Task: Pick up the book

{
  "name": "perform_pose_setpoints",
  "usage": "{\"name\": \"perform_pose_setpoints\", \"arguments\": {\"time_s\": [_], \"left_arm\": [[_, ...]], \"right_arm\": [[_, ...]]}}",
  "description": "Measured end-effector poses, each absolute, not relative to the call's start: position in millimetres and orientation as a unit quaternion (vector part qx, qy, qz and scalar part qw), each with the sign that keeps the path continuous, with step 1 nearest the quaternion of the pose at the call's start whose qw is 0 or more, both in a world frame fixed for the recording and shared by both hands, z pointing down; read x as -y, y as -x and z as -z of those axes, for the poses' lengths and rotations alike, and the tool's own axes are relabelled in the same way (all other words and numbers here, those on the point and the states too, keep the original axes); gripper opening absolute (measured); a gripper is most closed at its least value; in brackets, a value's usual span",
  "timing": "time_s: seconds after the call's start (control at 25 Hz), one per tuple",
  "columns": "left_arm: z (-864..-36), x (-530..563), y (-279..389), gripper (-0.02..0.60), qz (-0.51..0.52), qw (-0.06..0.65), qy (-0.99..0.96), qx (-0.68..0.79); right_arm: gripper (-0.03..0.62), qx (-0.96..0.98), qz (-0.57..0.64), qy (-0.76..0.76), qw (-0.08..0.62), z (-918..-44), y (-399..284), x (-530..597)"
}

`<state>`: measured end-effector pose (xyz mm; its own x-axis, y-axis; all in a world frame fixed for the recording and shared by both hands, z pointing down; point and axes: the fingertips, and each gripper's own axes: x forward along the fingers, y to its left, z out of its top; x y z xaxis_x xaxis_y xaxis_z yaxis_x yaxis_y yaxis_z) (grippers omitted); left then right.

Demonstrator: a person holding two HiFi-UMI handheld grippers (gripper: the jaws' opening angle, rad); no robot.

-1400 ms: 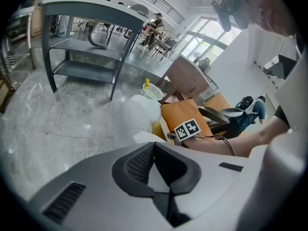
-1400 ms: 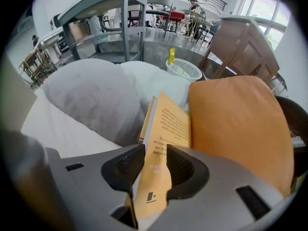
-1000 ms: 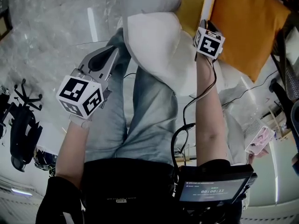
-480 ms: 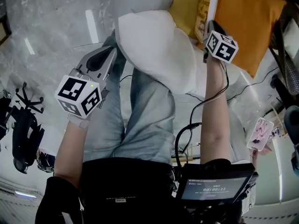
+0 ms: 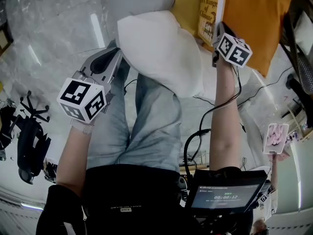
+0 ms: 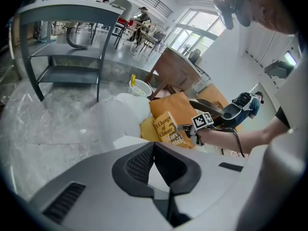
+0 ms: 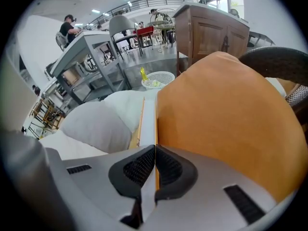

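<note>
We are observing right tongs (image 7: 155,150) clamping tight on book (image 5: 211,14) edge, beside orange cushion (image 5: 257,23); left tongs (image 6: 154,147) closed tip-to-tip, gripping nothing.

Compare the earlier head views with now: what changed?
The right tool shut on the book and raised it. A second ago the book was almost hidden behind the white pillow; now its cover shows in front of the orange cushion. The left tool stayed shut, empty and about where it was.
</note>
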<state>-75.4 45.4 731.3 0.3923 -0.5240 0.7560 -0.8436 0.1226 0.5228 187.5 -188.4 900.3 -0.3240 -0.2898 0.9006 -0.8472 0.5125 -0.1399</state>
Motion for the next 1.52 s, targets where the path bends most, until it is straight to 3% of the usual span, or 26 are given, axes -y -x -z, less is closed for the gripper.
{"name": "perform_pose_setpoints", "arguments": {"time_s": [1.52], "left_arm": [[-659, -55, 36, 0.015, -0.169, 0.484, -0.723, 0.463]], "right_arm": [[0.028, 0.744, -0.316, -0.429, 0.403, -750, -242, 106]]}}
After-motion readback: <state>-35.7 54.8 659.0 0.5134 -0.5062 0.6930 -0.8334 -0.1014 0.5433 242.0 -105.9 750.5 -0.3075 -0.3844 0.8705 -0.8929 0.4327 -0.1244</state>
